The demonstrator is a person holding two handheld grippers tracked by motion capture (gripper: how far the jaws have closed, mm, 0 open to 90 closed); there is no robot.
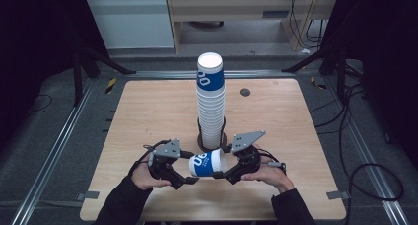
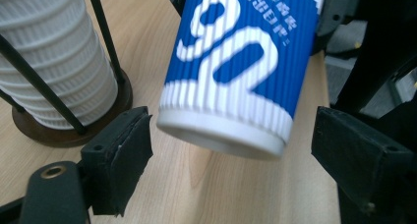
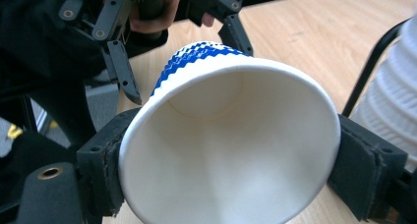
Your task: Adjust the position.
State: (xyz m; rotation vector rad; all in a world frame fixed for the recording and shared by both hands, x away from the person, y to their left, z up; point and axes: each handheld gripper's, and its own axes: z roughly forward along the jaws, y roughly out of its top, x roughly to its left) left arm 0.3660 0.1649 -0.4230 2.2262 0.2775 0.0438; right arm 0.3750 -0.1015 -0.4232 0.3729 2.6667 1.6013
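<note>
A blue-and-white paper cup point(image 1: 208, 164) lies sideways in the lower middle of the high view, lifted off the desk point(image 1: 148, 116). The right gripper point(image 1: 227, 174) has its jaws clamped on the cup's wide open rim, which bulges between the pads in the right gripper view. The left gripper point(image 1: 190, 180) has its jaws spread around the cup's narrow base end without touching it. Just above the cup in the frame, a tall stack of cups point(image 1: 211, 101) stands upright in a dark wire holder point(image 1: 201, 137).
</note>
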